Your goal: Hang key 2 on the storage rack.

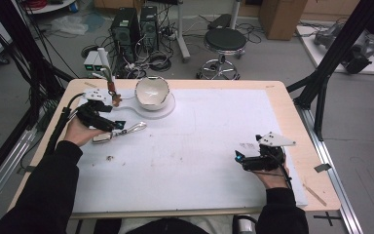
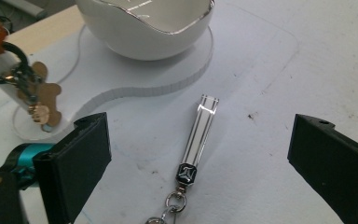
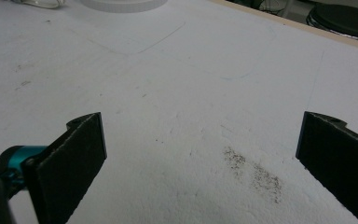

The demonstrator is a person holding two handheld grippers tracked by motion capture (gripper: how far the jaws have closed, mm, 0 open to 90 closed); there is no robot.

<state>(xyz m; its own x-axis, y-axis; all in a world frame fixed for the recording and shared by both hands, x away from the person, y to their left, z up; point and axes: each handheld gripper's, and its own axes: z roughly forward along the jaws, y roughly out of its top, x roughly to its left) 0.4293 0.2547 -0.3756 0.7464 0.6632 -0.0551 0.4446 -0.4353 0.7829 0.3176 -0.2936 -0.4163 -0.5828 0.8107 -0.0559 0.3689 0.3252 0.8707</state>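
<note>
The counter, covered by a white sheet, carries a white bowl on a clear stand at its far left, and the high view takes in both this and the right gripper hovering well apart near the right edge, its jaws wide and empty. The left gripper view adds the close detail: a brown tag beside the stand and a slim metal keychain bar lying flat on the sheet between the wide-spread, empty jaws, untouched by either.
</note>
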